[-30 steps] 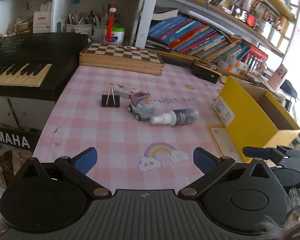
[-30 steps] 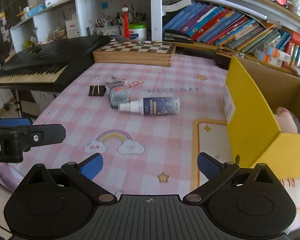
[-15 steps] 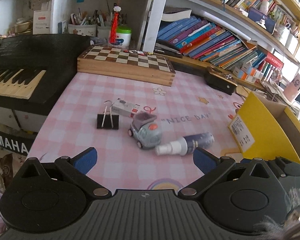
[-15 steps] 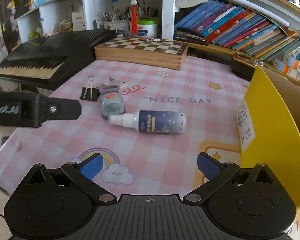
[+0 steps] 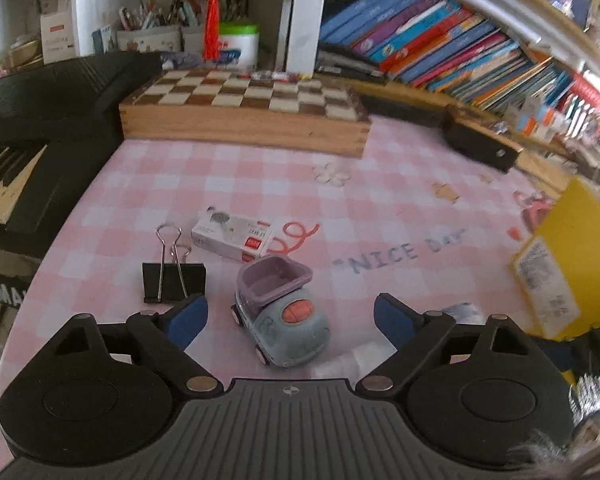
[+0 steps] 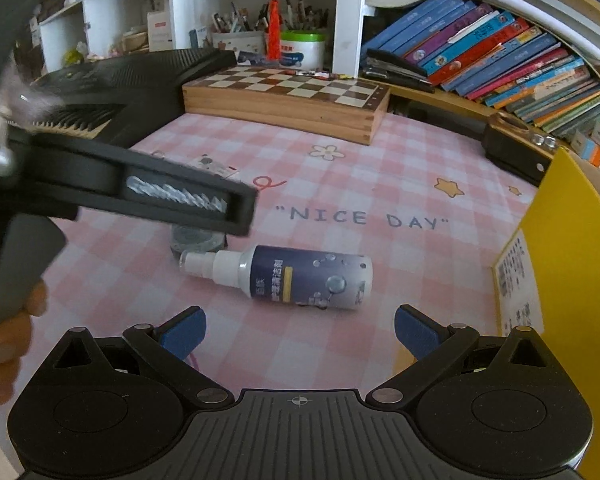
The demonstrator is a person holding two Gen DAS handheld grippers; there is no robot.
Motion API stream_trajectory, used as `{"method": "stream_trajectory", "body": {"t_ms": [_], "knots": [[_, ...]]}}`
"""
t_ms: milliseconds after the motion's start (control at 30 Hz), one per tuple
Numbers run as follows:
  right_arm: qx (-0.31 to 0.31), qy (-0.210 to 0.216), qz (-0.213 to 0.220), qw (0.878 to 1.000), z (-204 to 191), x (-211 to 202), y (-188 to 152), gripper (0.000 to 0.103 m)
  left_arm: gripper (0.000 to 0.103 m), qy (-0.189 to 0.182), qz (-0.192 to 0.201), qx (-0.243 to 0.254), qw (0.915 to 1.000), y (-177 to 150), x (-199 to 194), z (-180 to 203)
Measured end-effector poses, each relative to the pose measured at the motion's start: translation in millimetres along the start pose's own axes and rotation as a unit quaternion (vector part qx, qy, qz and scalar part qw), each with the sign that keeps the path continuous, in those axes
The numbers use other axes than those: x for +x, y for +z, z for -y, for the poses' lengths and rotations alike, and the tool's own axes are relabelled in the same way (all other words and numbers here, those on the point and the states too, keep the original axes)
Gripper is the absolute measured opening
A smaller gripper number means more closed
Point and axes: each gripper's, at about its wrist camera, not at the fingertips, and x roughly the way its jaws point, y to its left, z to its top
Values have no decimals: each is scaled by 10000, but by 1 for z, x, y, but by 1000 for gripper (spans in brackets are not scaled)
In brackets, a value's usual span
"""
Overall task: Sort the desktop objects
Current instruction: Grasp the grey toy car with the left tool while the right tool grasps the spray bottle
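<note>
A grey-blue toy car (image 5: 280, 320) with a purple tub stands on the pink checked cloth, between the open fingers of my left gripper (image 5: 290, 318). A black binder clip (image 5: 173, 280) lies just left of it, a small white box (image 5: 232, 238) behind it. A dark blue spray bottle (image 6: 300, 276) lies on its side just ahead of my open right gripper (image 6: 300, 330). The left gripper's body (image 6: 140, 184) crosses the right wrist view and hides most of the car. The yellow box (image 6: 572, 280) stands at the right.
A wooden chessboard case (image 5: 244, 112) lies at the back of the table. A black keyboard (image 5: 40, 120) runs along the left. A black stapler (image 5: 480, 144) sits at the back right, with bookshelves (image 6: 500, 52) behind.
Both grippers have moved forward over the table. The left has closed in on the toy car, the right on the spray bottle. Both stay open.
</note>
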Motion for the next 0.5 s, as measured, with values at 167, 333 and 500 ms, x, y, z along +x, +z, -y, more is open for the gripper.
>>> {"method": "stream_trajectory", "body": {"t_ms": [167,333,500], "knots": [[-221,55,23,9997,0,11,6,102,70,204,-171,-55,9996,-3,14,1],[-419,193,37,9989,-2,22,12,102,51,226,-111,11,9997,-4,12,-3],[-575,323,-35,9978,-1,32,18,102,41,3,100,-232,9997,-6,-14,-22]]}}
